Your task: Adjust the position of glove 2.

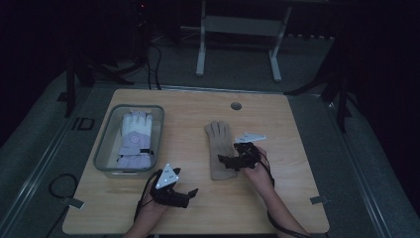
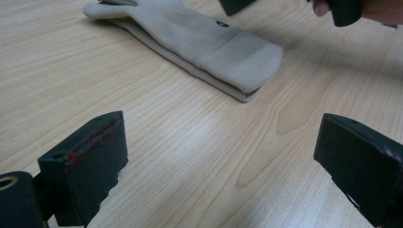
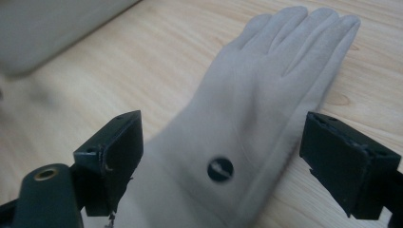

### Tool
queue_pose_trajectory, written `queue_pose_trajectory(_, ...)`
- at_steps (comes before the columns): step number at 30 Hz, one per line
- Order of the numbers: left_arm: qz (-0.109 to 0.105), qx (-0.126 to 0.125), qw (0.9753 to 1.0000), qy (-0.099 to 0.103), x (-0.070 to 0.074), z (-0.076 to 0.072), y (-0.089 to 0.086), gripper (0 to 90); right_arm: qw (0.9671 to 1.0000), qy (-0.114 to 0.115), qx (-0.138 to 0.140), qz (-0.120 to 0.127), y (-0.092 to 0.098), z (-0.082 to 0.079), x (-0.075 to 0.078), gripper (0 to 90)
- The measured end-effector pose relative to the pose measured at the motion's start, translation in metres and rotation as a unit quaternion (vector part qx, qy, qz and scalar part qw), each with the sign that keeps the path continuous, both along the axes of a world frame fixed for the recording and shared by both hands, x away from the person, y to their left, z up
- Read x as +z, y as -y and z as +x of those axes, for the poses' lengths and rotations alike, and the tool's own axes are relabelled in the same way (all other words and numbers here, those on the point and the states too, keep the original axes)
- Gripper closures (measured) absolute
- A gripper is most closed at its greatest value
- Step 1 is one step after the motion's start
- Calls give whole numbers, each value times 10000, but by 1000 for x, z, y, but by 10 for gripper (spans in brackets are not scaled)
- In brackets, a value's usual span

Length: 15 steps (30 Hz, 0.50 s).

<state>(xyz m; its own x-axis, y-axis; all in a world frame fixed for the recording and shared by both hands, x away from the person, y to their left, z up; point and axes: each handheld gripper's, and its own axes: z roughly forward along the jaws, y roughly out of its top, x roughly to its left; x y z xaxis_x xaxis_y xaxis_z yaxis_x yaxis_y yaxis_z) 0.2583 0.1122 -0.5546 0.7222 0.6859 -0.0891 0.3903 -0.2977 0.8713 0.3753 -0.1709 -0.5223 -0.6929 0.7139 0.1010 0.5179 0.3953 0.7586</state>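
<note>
My left hand-held gripper [image 1: 192,192] hovers low over the near part of the wooden worktop [image 1: 198,114], jaws spread wide on nothing. Just beyond, my right hand-held gripper [image 1: 224,160] sits over the cuff end of the beige glove [image 3: 256,118], jaws apart on either side of it. The glove lies flat mid-worktop, fingers pointing away from me, soft and suede-like, with a small dark round button near the wrist. Farther left, a clear bin [image 1: 105,144] holds a white and lilac glove [image 1: 135,140].
</note>
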Motion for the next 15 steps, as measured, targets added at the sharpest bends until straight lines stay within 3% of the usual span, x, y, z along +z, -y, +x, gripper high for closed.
queue_pose_trajectory(5, -177, -47, 9997, -159, 6, 0, 3, 77, 9985, 254, 254, -425, 16, -6, -2, 157)
queue_pose_trajectory(7, -159, -36, 9998, -130, 7, 1, 4, 80, 9983, 184, 310, -466, 22, -8, -3, 157)
queue_pose_trajectory(9, -209, 70, 9998, -19, 9, 2, 4, 33, 9987, 88, 333, -376, 28, -10, -3, 167)
queue_pose_trajectory(11, -342, -25, 9994, -68, 12, 8, 3, 31, 9988, -129, 424, -196, 32, -12, -1, 160)
queue_pose_trajectory(13, -515, -124, 9984, -204, 12, 13, 2, 52, 9992, 69, 362, -183, 34, -14, 1, 194)
queue_pose_trajectory(15, -446, -180, 9986, -199, 10, 15, 4, 60, 9990, -36, 434, -64, 37, -14, 2, 145)
